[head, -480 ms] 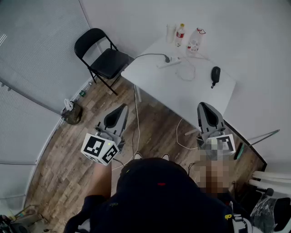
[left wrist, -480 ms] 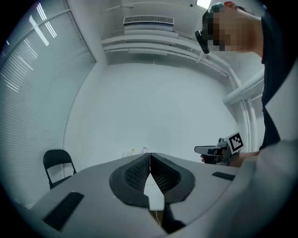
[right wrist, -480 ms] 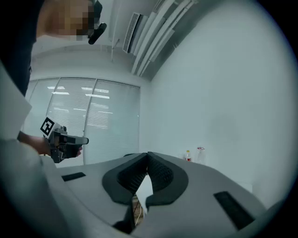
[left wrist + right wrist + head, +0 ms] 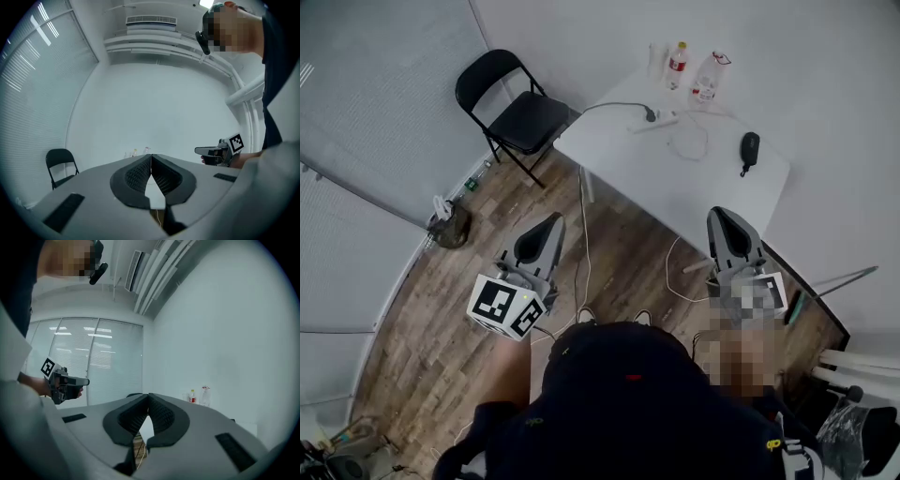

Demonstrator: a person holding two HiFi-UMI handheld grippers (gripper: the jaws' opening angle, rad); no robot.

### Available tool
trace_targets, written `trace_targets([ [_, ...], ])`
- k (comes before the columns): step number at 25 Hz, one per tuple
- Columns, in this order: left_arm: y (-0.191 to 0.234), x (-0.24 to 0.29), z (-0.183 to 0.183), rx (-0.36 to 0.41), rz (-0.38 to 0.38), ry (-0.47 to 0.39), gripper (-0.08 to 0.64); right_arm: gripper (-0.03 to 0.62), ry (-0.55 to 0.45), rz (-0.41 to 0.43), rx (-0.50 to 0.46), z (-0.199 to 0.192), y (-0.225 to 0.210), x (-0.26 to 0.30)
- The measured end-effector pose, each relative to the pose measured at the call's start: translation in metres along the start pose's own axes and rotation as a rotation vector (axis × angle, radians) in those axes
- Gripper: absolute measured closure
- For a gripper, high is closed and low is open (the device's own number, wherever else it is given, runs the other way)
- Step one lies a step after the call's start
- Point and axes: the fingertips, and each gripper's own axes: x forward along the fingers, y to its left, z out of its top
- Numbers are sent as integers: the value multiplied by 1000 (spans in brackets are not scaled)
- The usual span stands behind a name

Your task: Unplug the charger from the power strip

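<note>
A white power strip (image 4: 661,119) lies on the far part of the white table (image 4: 637,178). A dark plug (image 4: 651,114) sits at its left end, and a thin white cable (image 4: 691,147) loops on the table beside it. Which plug is the charger is too small to tell. My left gripper (image 4: 552,221) is shut and empty, held level over the wooden floor well short of the table. My right gripper (image 4: 719,215), also shut and empty, hovers near the table's front right edge. The shut jaws also show in the gripper views: left (image 4: 151,157), right (image 4: 148,396).
Two bottles (image 4: 677,58) (image 4: 706,79) stand at the table's back edge, and a black oblong object (image 4: 750,148) lies at its right. A black folding chair (image 4: 522,114) stands left of the table. Cables (image 4: 583,234) hang to the floor. A bag (image 4: 448,225) lies by the left wall.
The table sits slightly higher and further right in the head view. Both grippers keep the same pose, shut.
</note>
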Motion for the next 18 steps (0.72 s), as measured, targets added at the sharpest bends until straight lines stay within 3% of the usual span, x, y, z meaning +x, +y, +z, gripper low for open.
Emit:
trace_targets([
  [8, 10, -7, -2, -9, -9, 12, 537, 569, -5, 43, 21, -5, 22, 9],
  [18, 51, -17, -8, -27, -79, 21, 537, 569, 25, -46, 56, -22, 48, 26],
])
